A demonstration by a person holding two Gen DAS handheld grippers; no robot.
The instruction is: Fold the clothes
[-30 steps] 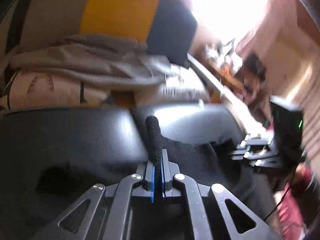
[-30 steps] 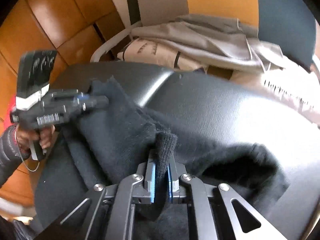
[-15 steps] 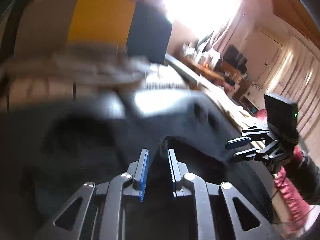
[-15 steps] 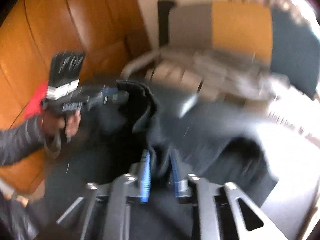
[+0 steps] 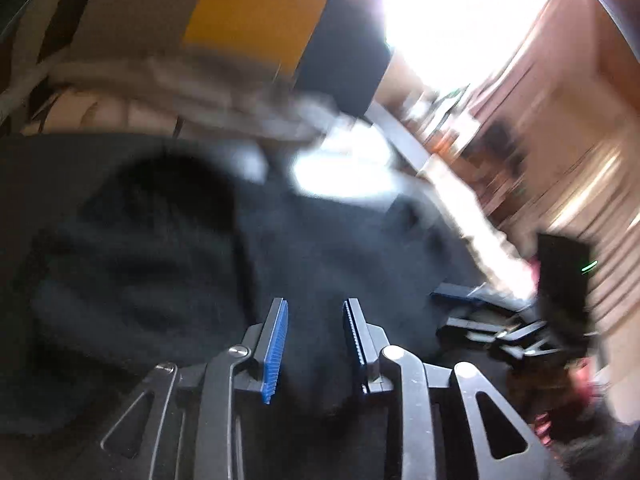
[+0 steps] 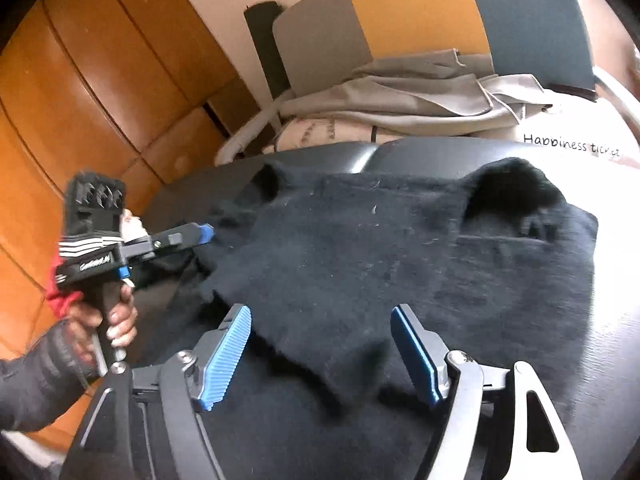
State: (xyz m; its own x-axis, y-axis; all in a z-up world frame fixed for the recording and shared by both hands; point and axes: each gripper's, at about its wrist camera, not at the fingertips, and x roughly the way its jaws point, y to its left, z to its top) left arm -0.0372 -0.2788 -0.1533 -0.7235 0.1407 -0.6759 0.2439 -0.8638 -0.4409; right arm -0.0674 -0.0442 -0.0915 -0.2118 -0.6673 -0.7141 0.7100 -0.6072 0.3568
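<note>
a black knitted garment [image 6: 400, 264] is lying spread across a black padded surface [image 6: 440, 154], its fuzzy cloth folded over itself with a dark rounded bump at each far corner. the right gripper [image 6: 322, 354] is hovering at the garment's near edge with its jaws opening wide; a drooping flap of the garment's hem is lying between the blue pads [image 6: 226, 356] but neither pad is pressing on it, so the cloth is released. the left gripper [image 6: 200, 236] is sitting at the garment's left edge, gripped by a hand [image 6: 108, 320] in a dark quilted sleeve [image 6: 40, 376]; in its own blurred view the left gripper [image 5: 314, 344] is also opening its jaws, the blue pads [image 5: 274, 354] standing apart with dark cloth of the garment [image 5: 200, 264] showing beneath and between them, nothing clamped. from that view the right gripper [image 5: 472, 312] is appearing at the garment's right side. beyond the garment's far edge a heap of grey and cream fabric [image 6: 420, 100] is resting, with a white piece bearing printed lettering [image 6: 572, 146] just beside it, and behind the heap a panel of grey, yellow and dark blue blocks [image 6: 400, 20] is standing. to the garment's left, orange-brown wooden panelling [image 6: 80, 100] is filling the background.
</note>
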